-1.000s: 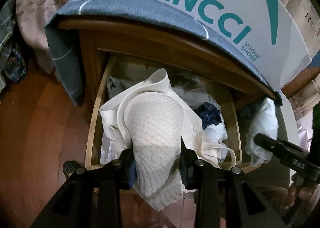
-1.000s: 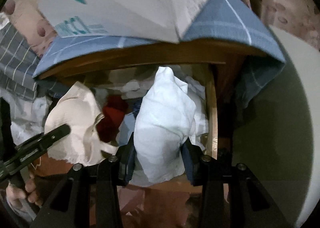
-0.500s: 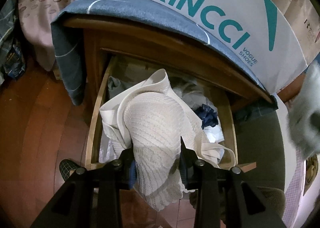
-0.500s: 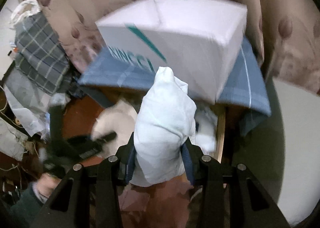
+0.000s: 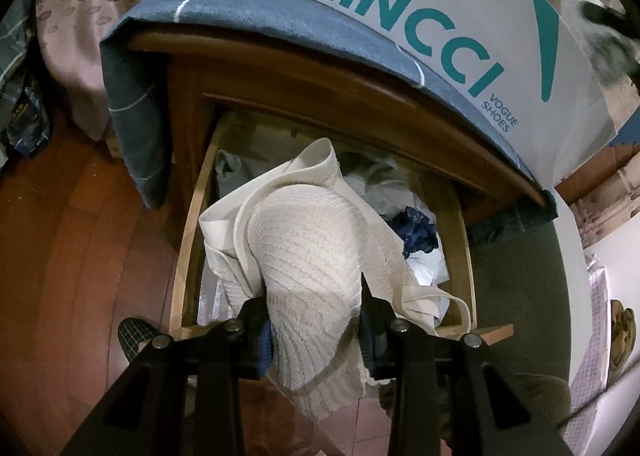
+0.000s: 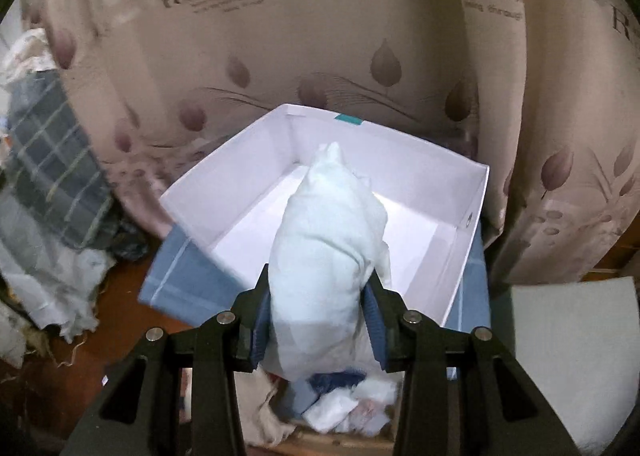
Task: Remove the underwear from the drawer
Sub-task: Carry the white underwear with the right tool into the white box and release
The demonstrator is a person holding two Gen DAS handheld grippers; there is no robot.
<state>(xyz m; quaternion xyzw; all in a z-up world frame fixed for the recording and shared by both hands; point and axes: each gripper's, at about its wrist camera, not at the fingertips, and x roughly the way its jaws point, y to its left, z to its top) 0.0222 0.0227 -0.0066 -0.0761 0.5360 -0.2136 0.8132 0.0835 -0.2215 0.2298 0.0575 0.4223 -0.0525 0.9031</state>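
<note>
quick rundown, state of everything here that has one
drawer: pulled open, clothes inside
cream knit underwear: clamped in the left tongs, above the drawer
pale blue underwear: clamped in the right tongs, over the box
white shoe box: lidless, nothing seen inside, on the blue cloth
blue cloth: draped over the cabinet top
dark blue garment: lying in the drawer

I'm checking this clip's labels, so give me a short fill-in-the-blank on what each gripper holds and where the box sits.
1. The left gripper is shut on a cream ____ garment.
2. The right gripper holds a pale bundle in front of the open white ____.
3. The teal word on the shoe box reads ____.

Missing words: knitted; box; XINCCI
</note>
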